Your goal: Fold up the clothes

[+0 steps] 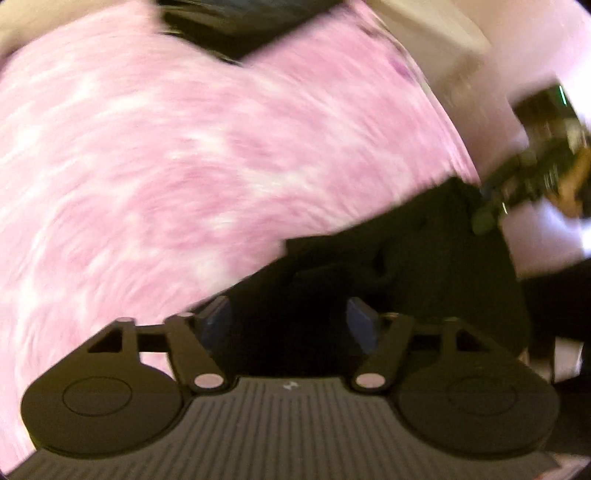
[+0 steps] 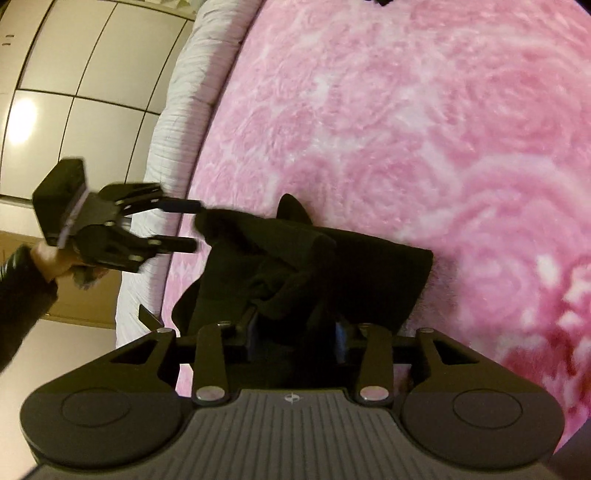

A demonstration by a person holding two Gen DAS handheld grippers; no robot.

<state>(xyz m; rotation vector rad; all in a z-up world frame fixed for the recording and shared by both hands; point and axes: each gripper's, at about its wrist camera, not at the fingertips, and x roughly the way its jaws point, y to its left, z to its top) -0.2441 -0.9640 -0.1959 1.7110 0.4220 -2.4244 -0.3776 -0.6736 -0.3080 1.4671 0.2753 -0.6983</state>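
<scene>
A black garment lies bunched and partly folded on a pink rose-patterned blanket. In the right wrist view my right gripper stands open low over the garment's near edge, with black cloth lying between its blue pads. My left gripper is at the garment's left end, jaws apart, its upper fingertip at the cloth's edge. In the blurred left wrist view the left gripper is open over the garment, with the right gripper at the cloth's far right corner.
A white quilted bed edge borders the blanket on the left, with tiled floor beyond. A hand in a dark sleeve holds the left gripper. A dark object sits past the blanket's far edge.
</scene>
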